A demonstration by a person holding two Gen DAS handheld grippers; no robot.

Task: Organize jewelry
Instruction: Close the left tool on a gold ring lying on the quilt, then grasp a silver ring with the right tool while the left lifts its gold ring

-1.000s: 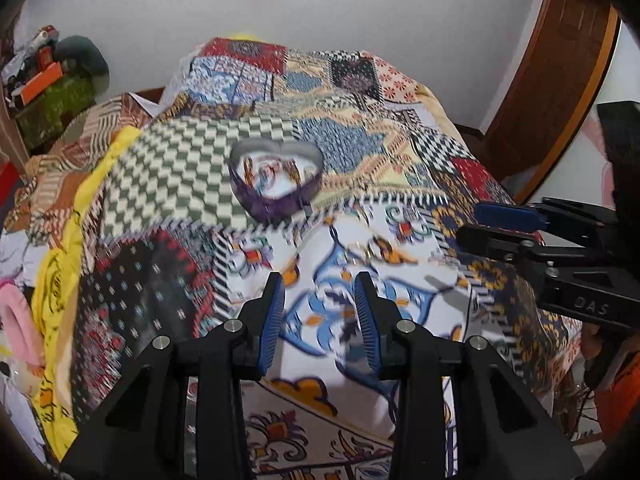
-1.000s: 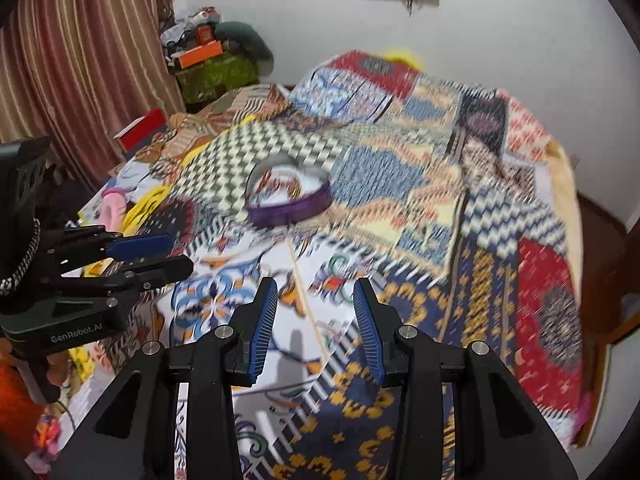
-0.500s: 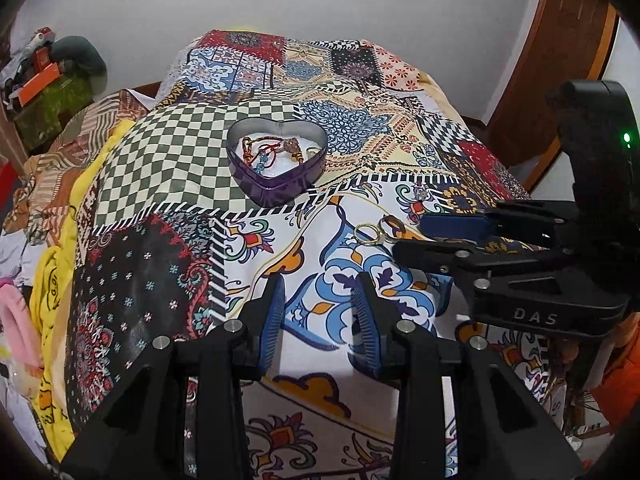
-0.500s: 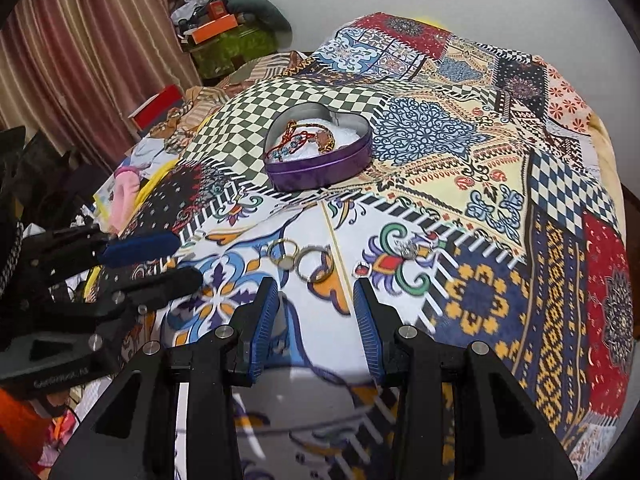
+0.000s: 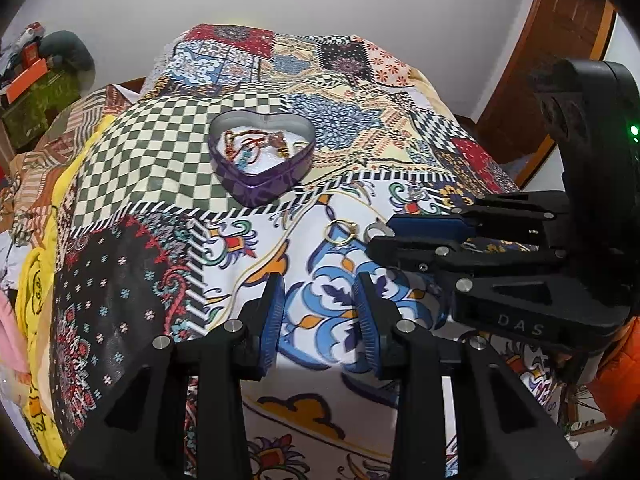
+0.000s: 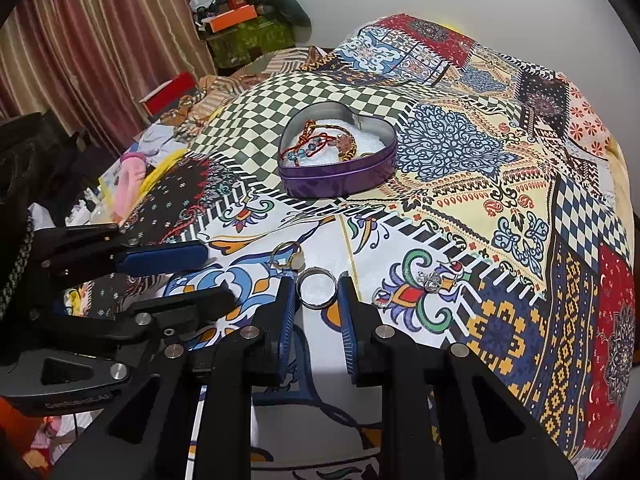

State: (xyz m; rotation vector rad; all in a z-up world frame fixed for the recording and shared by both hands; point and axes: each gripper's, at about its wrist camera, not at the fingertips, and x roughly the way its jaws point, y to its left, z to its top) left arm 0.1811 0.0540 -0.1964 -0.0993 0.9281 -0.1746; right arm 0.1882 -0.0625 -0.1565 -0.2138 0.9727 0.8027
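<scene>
A purple heart-shaped tin [image 5: 262, 160] [image 6: 338, 156] sits open on the patchwork bedspread and holds beaded bracelets [image 6: 316, 144]. Nearer, loose rings lie on the cloth: a silver band [image 6: 318, 289], a gold ring [image 6: 286, 256] [image 5: 340, 230] and a small silver piece [image 6: 430, 280]. My right gripper [image 6: 318, 300] is open and low, its fingertips on either side of the silver band. My left gripper [image 5: 318, 308] is open and empty above the cloth, left of the right gripper [image 5: 384, 236], which crosses its view.
The bedspread [image 6: 480, 184] covers the whole bed. Striped curtains [image 6: 80, 40] and a cluttered stand with an orange box [image 6: 236, 16] are at the left. A wooden door [image 5: 560, 40] stands at the right. Clothes lie along the bed's left edge [image 5: 24, 280].
Both grippers have moved forward and down toward the bed. The right gripper has come down around the silver band. The tin and rings look nearer.
</scene>
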